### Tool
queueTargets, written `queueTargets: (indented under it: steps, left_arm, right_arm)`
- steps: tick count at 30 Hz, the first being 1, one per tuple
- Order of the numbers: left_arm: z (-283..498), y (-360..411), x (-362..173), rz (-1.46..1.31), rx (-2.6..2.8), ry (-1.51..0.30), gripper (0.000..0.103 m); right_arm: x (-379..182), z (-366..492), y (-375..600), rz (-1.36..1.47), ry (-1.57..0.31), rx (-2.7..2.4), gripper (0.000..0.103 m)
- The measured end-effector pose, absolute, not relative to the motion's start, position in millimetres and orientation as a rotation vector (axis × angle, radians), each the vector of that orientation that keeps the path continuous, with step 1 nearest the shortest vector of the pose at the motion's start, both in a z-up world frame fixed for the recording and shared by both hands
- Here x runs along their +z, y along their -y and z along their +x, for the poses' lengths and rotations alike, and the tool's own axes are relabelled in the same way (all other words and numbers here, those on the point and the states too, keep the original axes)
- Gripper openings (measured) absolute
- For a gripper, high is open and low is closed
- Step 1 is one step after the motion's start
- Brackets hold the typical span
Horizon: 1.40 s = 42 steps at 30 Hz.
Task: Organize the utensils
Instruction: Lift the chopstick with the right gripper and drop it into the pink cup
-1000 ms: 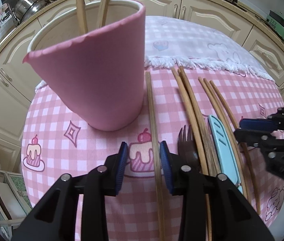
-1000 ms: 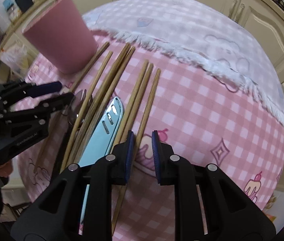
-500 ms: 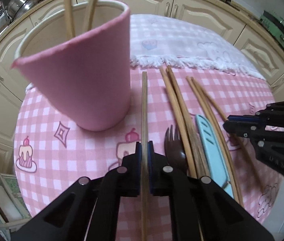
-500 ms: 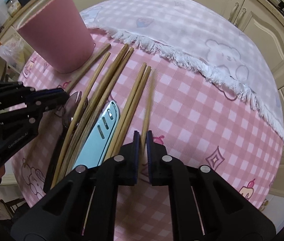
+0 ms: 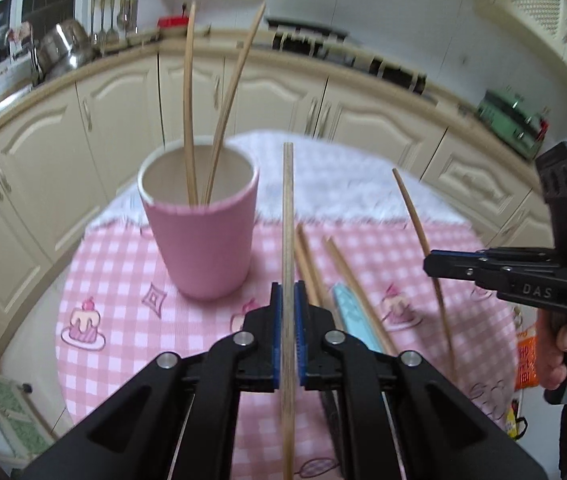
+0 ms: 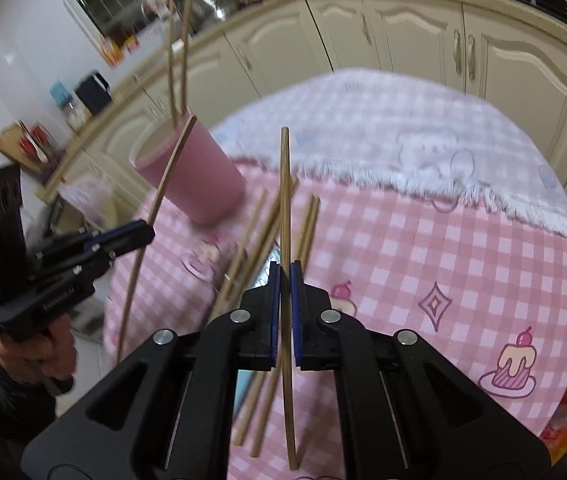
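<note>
Chopsticks [image 5: 288, 216]: two held (one apiece)

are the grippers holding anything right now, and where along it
Yes. The left gripper is shut on a wooden chopstick partway along its length; the right gripper likewise clamps another chopstick mid-shaft.

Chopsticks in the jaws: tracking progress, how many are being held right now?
2: left chopstick clamped in the left gripper, right chopstick in the right gripper. No held one seems hidden.
</note>
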<state>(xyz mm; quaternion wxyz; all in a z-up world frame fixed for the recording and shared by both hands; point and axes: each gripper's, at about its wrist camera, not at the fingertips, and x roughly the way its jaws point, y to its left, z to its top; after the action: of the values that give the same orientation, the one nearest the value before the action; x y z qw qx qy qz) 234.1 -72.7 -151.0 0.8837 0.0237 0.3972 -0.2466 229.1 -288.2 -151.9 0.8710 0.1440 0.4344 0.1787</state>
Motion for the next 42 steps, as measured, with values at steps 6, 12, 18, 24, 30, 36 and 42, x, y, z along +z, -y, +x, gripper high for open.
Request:
queueTargets:
  steps: [6,12,18,24,30,36,42]
  left_arm:
    - [231,55,-122,-0.033,-0.506,-0.669,0.005]
    - [236,36,-87,-0.13,-0.463,-0.486,0.005]
    - [256,25,-54,-0.181,-0.419,-0.371,0.006]
    - [276,19,-25,-0.213,-0.385,-0.249,0.006]
    - [299,22,-11,-0.225,-0.353,-0.174,0.006]
    - [315,28,-23,-0.206,-0.324,-0.159,0.006]
    - [332,32,-49,-0.19,-0.303,-0.194,0.006]
  right_arm:
    - [-120,226,288,0.344,-0.759,0.419,0.005]
    - [-84,235,281,0.375,-0.63,0.464,0.005]
    - [-36,256,253,0.349,-0.495,0.502,0.005]
    - [-6,279,225,0.31,-0.396,0.502,0.005]
    - [2,305,206,0.281,-0.338,0.484,0.005]
    - [-12,322,197,0.263,-0.327,0.457,0.005]
    - [-35,337,196,0.283,-0.363,0.448,0.006]
